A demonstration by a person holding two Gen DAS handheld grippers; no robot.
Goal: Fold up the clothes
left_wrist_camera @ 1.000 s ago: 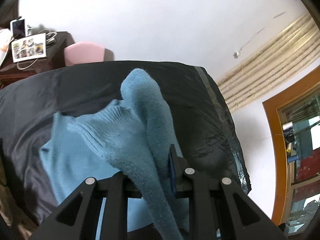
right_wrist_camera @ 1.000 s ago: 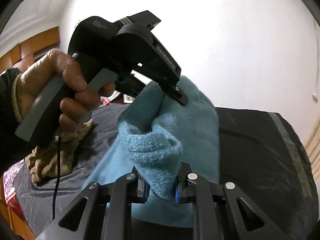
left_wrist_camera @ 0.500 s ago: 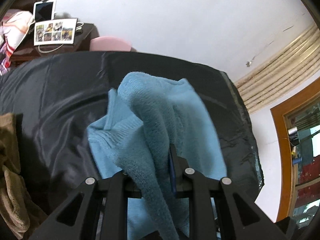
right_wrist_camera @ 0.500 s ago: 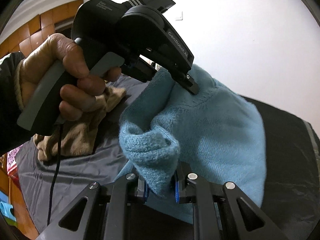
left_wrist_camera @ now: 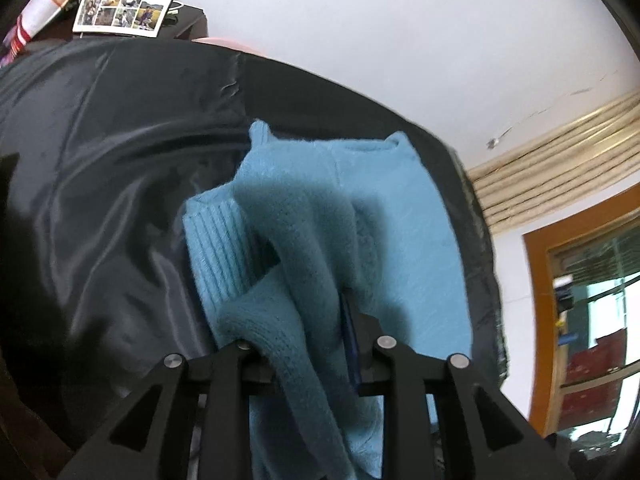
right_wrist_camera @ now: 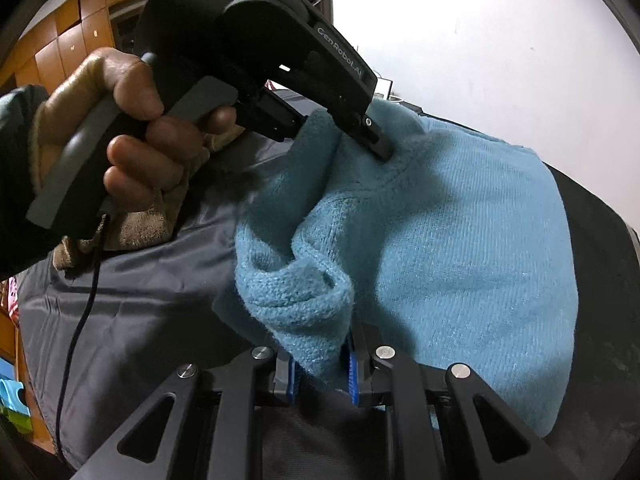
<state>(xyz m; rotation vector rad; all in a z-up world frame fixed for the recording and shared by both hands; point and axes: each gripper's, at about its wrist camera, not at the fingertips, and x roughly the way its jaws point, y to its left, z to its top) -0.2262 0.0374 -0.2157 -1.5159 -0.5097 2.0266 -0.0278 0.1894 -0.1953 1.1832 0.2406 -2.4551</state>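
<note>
Sweater count: one blue knit sweater (right_wrist_camera: pixel 460 248) on your dark sheet (left_wrist_camera: pixel 100 184). Both your grippers, left gripper (left_wrist_camera: pixel 308 344) and right gripper (right_wrist_camera: pixel 322 364), pinch bunched sweater folds. One tan garment (right_wrist_camera: pixel 136 228) beside.

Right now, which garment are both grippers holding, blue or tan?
The blue sweater; both the left gripper and right gripper clamp it. The tan garment lies untouched.

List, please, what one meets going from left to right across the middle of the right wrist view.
Dark sleeve → hand on the grey handle → tan garment → left claw pinching the fabric → blue sweater → dark sheet at the right edge.
</note>
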